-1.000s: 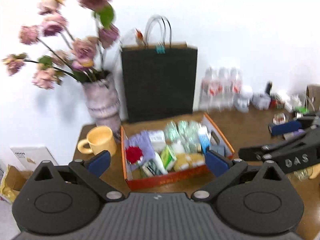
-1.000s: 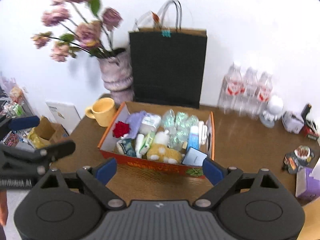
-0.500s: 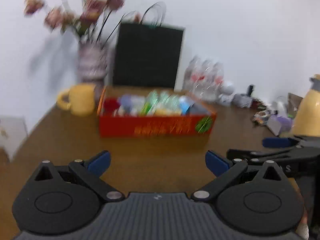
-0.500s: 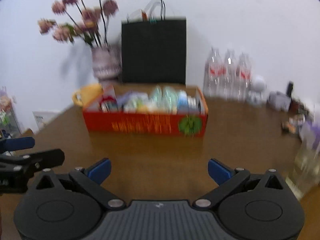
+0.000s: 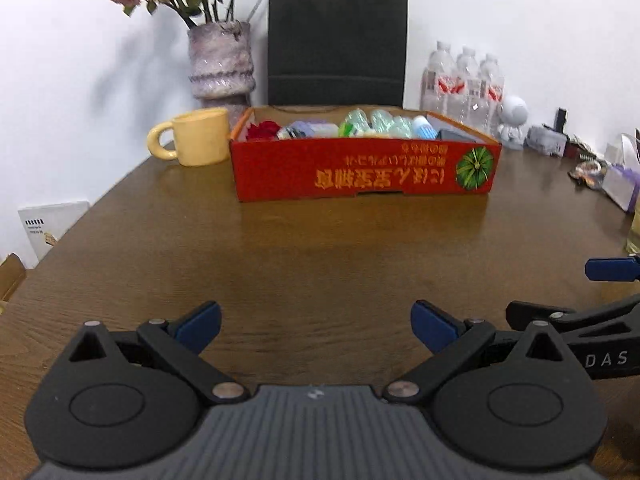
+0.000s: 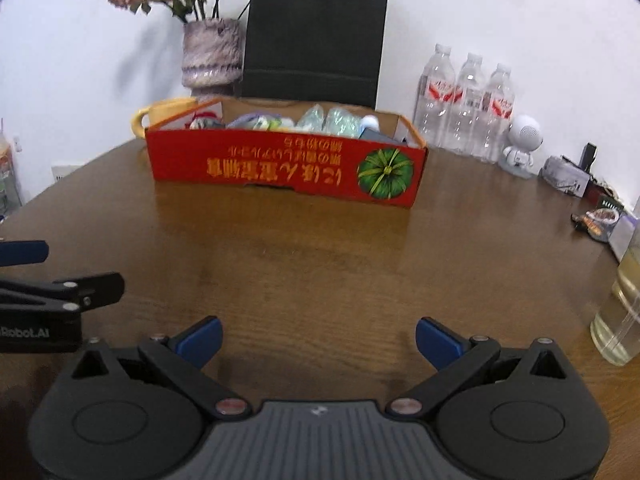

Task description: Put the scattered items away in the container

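A red cardboard box [image 5: 360, 172] stands at the back of the brown table; it also shows in the right wrist view [image 6: 280, 170]. It holds several small items: a red flower, packets, bottles. My left gripper [image 5: 316, 326] is open and empty, low over the table well in front of the box. My right gripper [image 6: 318, 340] is open and empty, at the same distance. Each gripper shows at the edge of the other's view.
A yellow mug [image 5: 198, 136], a vase of flowers [image 5: 220, 64] and a black paper bag [image 5: 338, 38] stand by the box. Water bottles [image 6: 464, 104], a white figurine [image 6: 522, 146] and small clutter [image 6: 600, 220] are at the right. A glass jar [image 6: 620, 312] is near right.
Both grippers have dropped from high above the box and pulled back toward the near table edge. They now look at the box's front wall from low down.
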Demonstrator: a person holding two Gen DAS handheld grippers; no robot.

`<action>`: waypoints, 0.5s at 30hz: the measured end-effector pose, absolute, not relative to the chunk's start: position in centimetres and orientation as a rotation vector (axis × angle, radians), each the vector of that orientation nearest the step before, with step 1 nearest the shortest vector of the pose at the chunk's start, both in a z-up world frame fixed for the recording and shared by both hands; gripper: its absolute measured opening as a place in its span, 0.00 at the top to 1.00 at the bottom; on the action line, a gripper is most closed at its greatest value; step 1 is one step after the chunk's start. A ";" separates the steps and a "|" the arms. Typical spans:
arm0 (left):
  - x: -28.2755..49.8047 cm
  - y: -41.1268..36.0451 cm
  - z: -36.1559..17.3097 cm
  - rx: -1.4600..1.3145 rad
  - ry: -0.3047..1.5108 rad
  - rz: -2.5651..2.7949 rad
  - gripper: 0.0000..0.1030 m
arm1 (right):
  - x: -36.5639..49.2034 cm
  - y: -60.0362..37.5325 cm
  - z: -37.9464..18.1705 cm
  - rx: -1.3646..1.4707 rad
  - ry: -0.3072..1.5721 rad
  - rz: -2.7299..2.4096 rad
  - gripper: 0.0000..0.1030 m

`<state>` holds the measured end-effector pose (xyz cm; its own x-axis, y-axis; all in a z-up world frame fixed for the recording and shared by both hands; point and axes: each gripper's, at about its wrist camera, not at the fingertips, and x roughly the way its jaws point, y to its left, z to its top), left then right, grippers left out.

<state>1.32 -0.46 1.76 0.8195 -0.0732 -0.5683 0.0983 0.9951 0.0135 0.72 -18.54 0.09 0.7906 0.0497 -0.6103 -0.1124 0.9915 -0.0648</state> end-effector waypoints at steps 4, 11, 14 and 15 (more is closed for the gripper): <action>0.9 -0.5 1.3 0.038 0.624 -0.105 0.00 | 0.6 -18.2 -0.4 -0.108 0.668 0.084 0.00; 0.7 -0.7 0.7 0.081 0.670 -0.095 0.00 | 0.7 -18.3 -0.6 -0.082 0.668 0.081 0.00; 0.8 -0.5 0.5 0.079 0.688 -0.081 0.00 | 0.7 -18.4 -0.6 -0.065 0.673 0.083 0.00; 0.9 -0.4 0.5 0.077 0.690 -0.082 0.00 | 0.7 -18.5 -0.6 -0.058 0.676 0.085 0.00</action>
